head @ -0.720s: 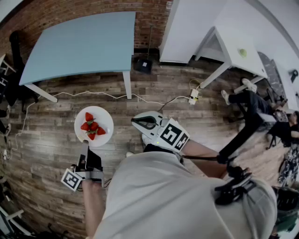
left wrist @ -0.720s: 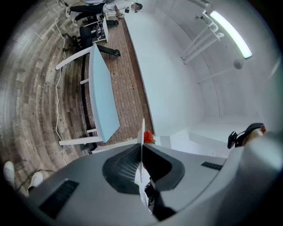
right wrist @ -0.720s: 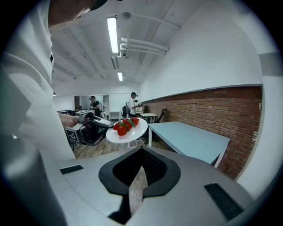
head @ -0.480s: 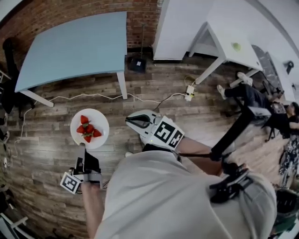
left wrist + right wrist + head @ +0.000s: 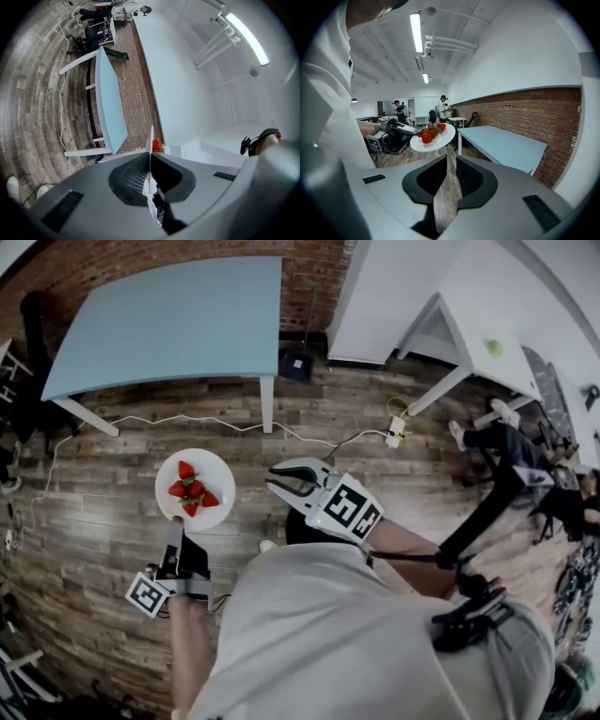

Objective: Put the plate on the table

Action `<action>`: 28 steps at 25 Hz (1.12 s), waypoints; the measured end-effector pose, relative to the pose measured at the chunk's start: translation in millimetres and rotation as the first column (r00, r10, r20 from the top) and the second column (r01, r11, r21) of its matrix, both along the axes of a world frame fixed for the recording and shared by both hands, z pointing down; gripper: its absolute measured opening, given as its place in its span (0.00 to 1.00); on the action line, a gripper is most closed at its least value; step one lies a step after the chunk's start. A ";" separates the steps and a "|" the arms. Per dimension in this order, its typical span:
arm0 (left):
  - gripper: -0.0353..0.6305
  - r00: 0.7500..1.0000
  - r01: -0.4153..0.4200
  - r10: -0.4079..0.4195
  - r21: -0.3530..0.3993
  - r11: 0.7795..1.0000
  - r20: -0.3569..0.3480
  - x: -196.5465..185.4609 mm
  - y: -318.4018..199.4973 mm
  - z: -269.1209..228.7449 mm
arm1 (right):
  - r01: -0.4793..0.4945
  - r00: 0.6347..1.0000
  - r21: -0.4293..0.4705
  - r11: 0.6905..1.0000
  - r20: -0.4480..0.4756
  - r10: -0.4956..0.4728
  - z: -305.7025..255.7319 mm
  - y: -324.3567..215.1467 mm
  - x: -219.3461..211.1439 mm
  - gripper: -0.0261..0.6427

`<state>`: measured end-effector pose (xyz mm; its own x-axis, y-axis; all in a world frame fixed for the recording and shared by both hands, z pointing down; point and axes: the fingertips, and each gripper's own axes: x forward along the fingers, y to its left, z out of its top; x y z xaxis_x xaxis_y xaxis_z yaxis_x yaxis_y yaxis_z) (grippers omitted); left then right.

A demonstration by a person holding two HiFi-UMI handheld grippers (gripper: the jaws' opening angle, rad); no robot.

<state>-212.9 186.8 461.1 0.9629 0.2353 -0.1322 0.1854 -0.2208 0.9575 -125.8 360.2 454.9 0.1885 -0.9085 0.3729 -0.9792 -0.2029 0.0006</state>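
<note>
The left tool (image 5: 175,529) was shut tight on the rim of the white plate (image 5: 218,474). It held the side of the plate that was farthest from the blue counter (image 5: 169,320). The plate hung in the air over the wood floor (image 5: 94,521), just short of the counter and not yet above it. Red strawberries (image 5: 190,491) sat on it. The counter lay straight ahead of the left tool, past the plate, so I think the plate had to go forward. The right tool (image 5: 298,480) was also short of the counter. Its jaws had only a small gap and nothing was in it.

The left gripper view showed the plate only as a thin white line. The right gripper view showed it from the side, nearly flat, with the berries on top.
</note>
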 end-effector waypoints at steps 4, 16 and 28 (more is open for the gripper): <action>0.07 0.999 0.015 -0.015 0.001 1.000 -0.028 10.8 -7.3 1.5 | 0.018 1.000 0.005 1.000 -0.009 -0.018 9.1 -4.8 7.9 0.11; 0.07 0.988 0.157 -0.157 -0.019 0.987 0.001 94.2 -106.5 19.4 | 0.164 0.986 0.019 0.986 0.027 -0.164 29.9 -122.5 113.8 0.11; 0.07 0.947 0.321 -0.320 -0.032 0.947 0.026 197.5 -202.2 9.3 | 0.329 0.944 0.050 0.943 -0.001 -0.329 25.0 -236.3 255.7 0.11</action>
<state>-15.4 -15.4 470.4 0.9892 -0.0906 -0.1149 0.0913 -0.2319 0.9685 129.8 123.8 479.9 -0.1264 -0.9366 0.3269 -0.9914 0.1308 -0.0086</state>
